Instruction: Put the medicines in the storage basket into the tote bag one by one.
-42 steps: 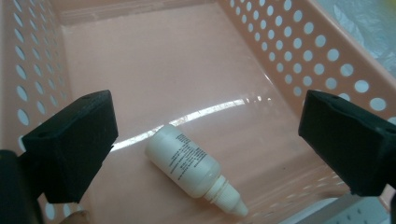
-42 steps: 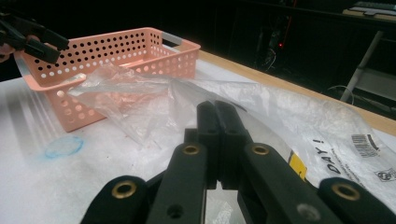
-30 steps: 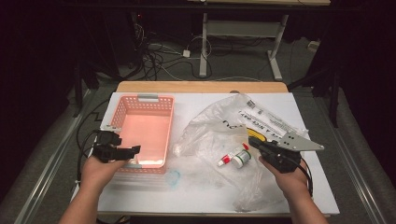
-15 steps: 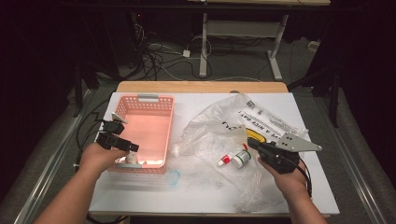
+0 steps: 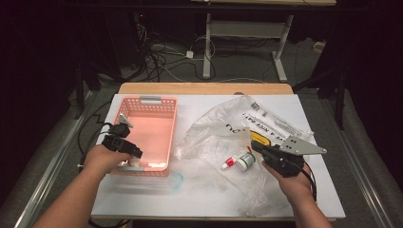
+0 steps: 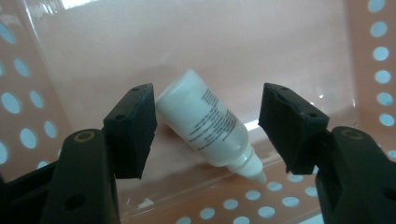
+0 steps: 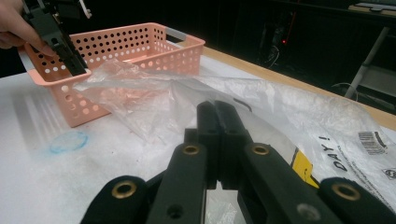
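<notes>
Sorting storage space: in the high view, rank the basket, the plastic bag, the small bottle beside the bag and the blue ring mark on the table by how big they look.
1. Plastic bag, widest spread, though crumpled
2. Basket, nearly as large
3. Blue ring mark and small bottle look alike; not ranked.

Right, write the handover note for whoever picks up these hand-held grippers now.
Left hand-held gripper: inside the pink basket at its near end, jaws open astride a small white dropper bottle lying on the basket floor; they have just been closing, pads not yet touching it.
Right hand-held gripper: jaws shut, resting on the clear plastic bag.
A second small bottle with a red cap lies by the bag, just ahead of the right gripper.
Done: white bottle is in the basket.
Left: probably the red-capped bottle, which is not yet in the basket.
</notes>
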Action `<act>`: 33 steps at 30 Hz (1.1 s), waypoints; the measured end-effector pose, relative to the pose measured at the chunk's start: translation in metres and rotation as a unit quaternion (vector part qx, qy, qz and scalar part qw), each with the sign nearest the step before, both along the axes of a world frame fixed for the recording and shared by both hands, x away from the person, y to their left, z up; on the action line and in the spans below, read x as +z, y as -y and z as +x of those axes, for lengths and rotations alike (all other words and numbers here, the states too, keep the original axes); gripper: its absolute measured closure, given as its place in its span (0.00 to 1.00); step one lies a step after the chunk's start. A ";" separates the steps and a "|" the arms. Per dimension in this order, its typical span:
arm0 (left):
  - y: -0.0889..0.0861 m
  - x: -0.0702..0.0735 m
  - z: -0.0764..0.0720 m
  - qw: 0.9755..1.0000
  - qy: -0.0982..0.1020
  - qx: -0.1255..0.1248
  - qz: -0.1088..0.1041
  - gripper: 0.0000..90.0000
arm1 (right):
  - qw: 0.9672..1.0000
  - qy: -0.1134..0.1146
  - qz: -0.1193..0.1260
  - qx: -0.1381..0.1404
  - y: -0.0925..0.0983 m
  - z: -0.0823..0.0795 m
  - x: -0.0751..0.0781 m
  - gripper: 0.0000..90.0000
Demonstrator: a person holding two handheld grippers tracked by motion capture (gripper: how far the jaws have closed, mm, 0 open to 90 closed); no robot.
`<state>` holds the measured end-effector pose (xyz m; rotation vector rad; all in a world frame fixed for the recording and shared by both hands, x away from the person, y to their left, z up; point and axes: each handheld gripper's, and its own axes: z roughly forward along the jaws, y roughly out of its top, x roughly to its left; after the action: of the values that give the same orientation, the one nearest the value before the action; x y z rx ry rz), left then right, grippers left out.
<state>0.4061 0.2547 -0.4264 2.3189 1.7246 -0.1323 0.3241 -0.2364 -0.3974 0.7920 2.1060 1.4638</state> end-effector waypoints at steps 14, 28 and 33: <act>0.017 -0.009 0.008 0.999 -0.024 -0.038 0.021 0.52 | 1.000 -0.001 -0.003 0.001 0.000 0.001 -0.001 1.00; 0.024 -0.012 0.007 0.997 -0.018 -0.065 0.031 0.64 | 1.000 -0.003 -0.005 0.002 -0.002 0.000 -0.002 1.00; 0.025 -0.009 0.002 0.997 0.009 -0.073 0.036 0.64 | 1.000 -0.003 -0.005 0.001 -0.001 0.001 -0.002 1.00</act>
<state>0.4081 0.2292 -0.4352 2.4899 1.5746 -0.0766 0.3246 -0.2349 -0.3997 0.7907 2.1171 1.4534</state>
